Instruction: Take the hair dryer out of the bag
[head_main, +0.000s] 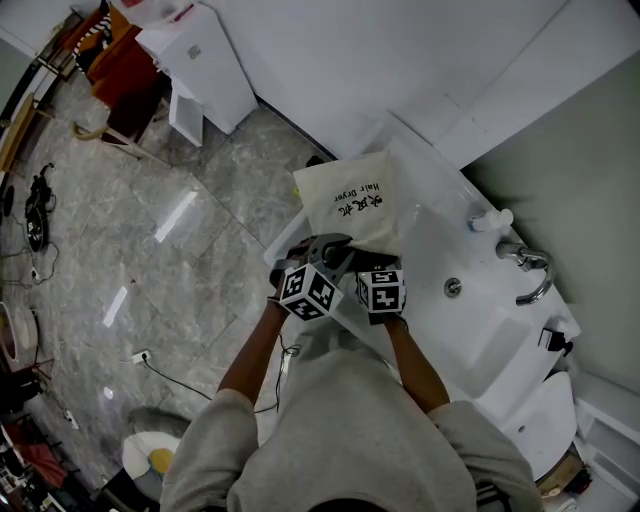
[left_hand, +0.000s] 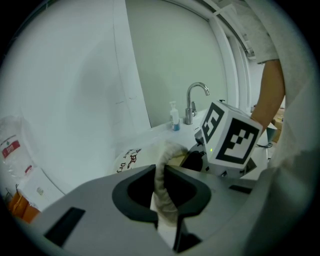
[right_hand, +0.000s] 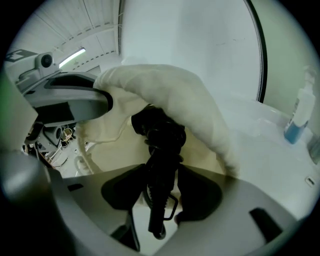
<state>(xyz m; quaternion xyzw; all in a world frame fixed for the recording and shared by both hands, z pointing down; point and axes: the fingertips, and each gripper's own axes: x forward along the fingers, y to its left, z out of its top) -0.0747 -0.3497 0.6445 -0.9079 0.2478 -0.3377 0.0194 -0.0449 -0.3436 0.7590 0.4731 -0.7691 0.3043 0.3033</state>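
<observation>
while peering down the right gripper (right_hand: 162, 197), saw one black hair dryer (right_hand: 159, 137) lying inside the mouth of the cream bag (right_hand: 200, 105), on the white sink counter (head_main: 470, 310). ran lengthwise straight away from the jaws: head deep in the cloth, handle end with its little hanging loop poking back toward the camera. had the right tongs clamped on that handle from both sides. had the left gripper (left_hand: 162, 185) pinched tight on the bag's rolled rim. counted one dryer, one bag, two grippers, plus one faucet (left_hand: 190, 107) and one blue bottle (left_hand: 174, 119). couldn't really make out the dryer's head, dark and half under fabric; from the head view couldn't spot it at all behind the marker cubes.
</observation>
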